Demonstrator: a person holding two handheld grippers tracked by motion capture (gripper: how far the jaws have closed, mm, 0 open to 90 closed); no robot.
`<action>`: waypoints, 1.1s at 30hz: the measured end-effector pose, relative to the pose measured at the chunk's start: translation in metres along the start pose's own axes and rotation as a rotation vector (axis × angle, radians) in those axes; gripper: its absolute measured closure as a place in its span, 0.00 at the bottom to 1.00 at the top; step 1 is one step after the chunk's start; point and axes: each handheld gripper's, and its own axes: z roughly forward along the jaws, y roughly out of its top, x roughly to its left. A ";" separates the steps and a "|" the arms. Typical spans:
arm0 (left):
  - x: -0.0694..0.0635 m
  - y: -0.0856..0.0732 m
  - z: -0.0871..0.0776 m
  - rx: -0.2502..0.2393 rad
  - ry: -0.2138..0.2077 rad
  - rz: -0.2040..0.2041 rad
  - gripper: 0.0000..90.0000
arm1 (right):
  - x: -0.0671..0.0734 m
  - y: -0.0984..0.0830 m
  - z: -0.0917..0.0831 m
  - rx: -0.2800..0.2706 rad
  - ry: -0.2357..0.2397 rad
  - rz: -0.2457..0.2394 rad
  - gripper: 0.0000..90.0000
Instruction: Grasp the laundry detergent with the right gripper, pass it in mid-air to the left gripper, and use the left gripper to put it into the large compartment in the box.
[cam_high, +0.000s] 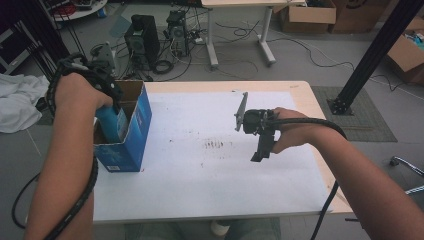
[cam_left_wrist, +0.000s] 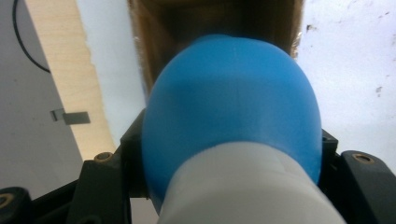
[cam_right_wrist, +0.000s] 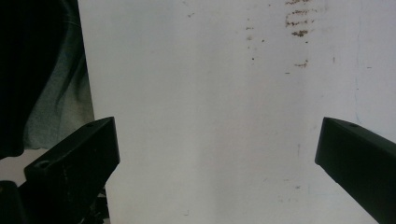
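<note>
Right now my left gripper (cam_high: 111, 107) is clamped on a blue bottle (cam_high: 112, 122) with a white cap, and the bottle stands partly down inside the open top of a blue cardboard box (cam_high: 131, 137), at the end of the box nearest me. From the left gripper view the bottle's (cam_left_wrist: 233, 107) rounded blue shoulder swells up between my two black jaws, pressed on both sides, with its white cap closest to the camera and the brown inside of the box (cam_left_wrist: 154, 28) beyond it. From the high view the box sits upright on the left edge of the white sheet (cam_high: 210, 170) that covers the table (cam_high: 305, 95), its flaps open, and the bottle leans slightly against the box's near wall. My left hand (cam_high: 75, 92) comes down on it from above, cable trailing along my forearm. My right gripper (cam_high: 260, 150) hangs well apart from the box, over the middle-right of the sheet, pointing downward with nothing in it; in the right gripper view its jaws stand wide apart with only the white sheet (cam_right_wrist: 210, 116) between them, marked by a small patch of brown specks (cam_right_wrist: 296, 23). Those specks (cam_high: 215, 145) lie between the box and my right gripper.
</note>
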 end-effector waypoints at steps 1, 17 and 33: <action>-0.001 0.001 0.008 0.003 0.001 -0.002 0.43 | 0.000 0.000 0.001 -0.002 0.001 0.001 0.00; 0.004 0.005 0.062 0.024 -0.009 0.001 0.43 | 0.003 -0.004 0.004 0.002 0.004 0.011 0.00; 0.008 0.002 0.072 0.009 -0.028 0.001 0.43 | 0.004 -0.004 0.002 0.006 0.003 0.017 0.00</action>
